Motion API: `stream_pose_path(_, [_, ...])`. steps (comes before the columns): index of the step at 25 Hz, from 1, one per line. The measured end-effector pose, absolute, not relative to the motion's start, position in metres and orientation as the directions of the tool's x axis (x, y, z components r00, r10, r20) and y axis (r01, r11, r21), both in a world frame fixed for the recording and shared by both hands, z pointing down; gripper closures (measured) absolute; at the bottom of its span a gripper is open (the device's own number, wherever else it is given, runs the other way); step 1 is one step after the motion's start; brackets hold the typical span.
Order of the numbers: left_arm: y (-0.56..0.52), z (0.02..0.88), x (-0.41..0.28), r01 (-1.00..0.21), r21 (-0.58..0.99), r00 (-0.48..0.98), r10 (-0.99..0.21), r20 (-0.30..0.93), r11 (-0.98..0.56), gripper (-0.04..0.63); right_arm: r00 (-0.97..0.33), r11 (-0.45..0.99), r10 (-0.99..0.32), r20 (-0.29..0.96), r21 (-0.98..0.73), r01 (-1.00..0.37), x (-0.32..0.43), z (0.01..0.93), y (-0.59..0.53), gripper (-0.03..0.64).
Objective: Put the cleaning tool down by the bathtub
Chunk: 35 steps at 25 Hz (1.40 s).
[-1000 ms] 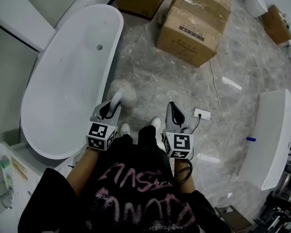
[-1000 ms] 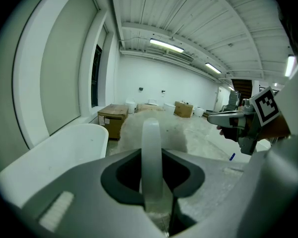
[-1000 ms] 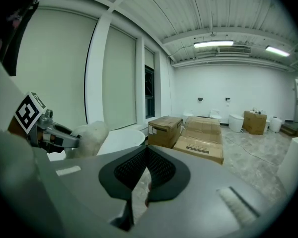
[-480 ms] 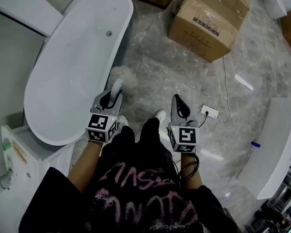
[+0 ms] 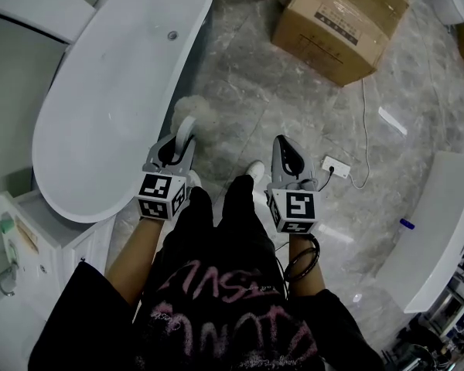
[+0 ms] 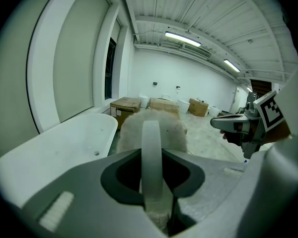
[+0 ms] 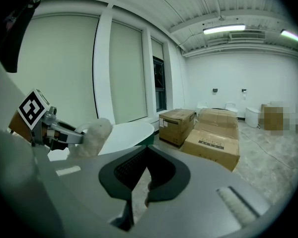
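Head view: left gripper (image 5: 176,150) is still clamping the cleaning tool (image 5: 190,119), fluffy end ahead of it near the bathtub (image 5: 112,76), seemingly no lower than before; right gripper (image 5: 288,158) is staying closed, empty.

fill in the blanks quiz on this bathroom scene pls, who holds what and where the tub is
The left gripper is shut on the cleaning tool; the right gripper holds ___.
The bathtub lies on the person's ___ side.
The tool's fluffy head hangs over the ___, just beside the tub.
Missing words: nothing; left; floor
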<state>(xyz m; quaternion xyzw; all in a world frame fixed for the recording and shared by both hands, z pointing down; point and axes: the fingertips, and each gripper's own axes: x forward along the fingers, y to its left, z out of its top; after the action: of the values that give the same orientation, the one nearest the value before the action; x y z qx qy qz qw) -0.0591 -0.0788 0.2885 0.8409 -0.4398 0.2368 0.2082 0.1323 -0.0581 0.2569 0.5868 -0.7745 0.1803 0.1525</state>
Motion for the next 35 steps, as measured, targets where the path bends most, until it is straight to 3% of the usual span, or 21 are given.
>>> stream_pose_path(14, [-0.089,0.336,-0.059,-0.856,0.171,0.478,-0.62,0.623,-0.488,0.511,-0.294,0.286,-0.841,0.454,-0.088,-0.954,0.128,0.297,-0.085,0.597])
stream_pose_path(35, [-0.095,0.462,-0.061,-0.906,0.166,0.374,-0.554,0.744,-0.388,0.511,-0.324,0.28,-0.75,0.577,-0.167,-0.945,0.131,0.425,-0.092,0.597])
